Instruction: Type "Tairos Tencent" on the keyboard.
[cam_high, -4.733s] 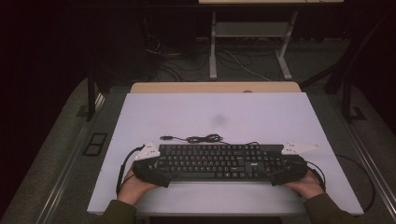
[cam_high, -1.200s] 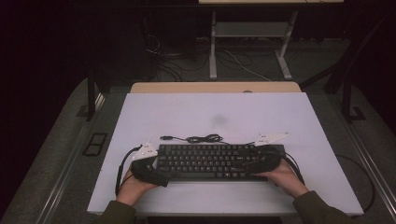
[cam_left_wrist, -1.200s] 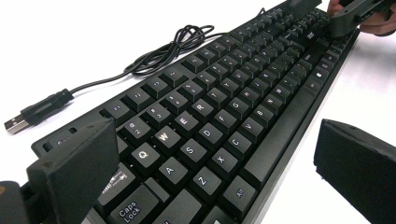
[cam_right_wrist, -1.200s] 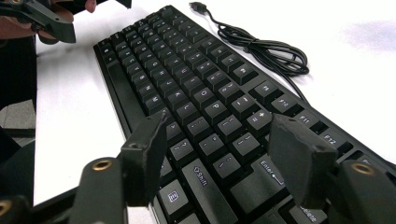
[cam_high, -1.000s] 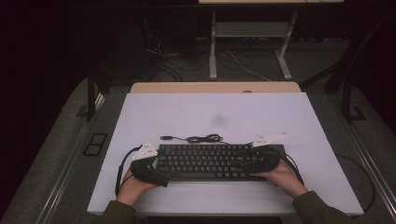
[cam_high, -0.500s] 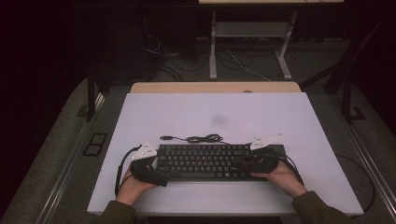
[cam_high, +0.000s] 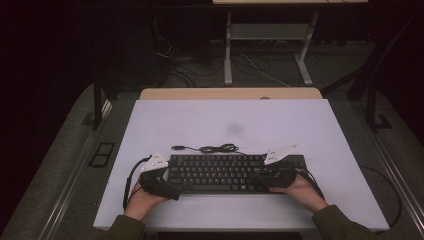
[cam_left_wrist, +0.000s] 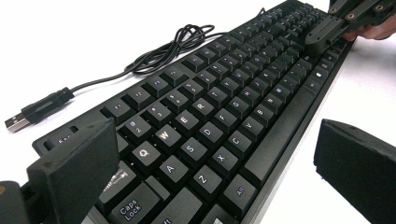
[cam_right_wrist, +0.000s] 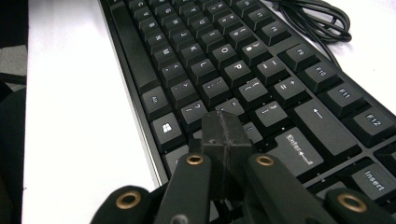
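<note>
keyboard (cam_high: 227, 172) flat near table (cam_high: 300, 125) front edge, USB cable (cam_left_wrist: 154, 53) unplugged | left tool (cam_left_wrist: 210, 163) wide, straddling Caps Lock corner, not gripping | right tool (cam_right_wrist: 223, 135) closed empty, tip over right Shift area | judged: key pressing barely started

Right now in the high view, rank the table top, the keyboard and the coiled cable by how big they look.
1. Table top, by far the largest.
2. Keyboard, a long dark bar near the front edge.
3. Coiled cable, a thin bundle just behind the keyboard.
</note>
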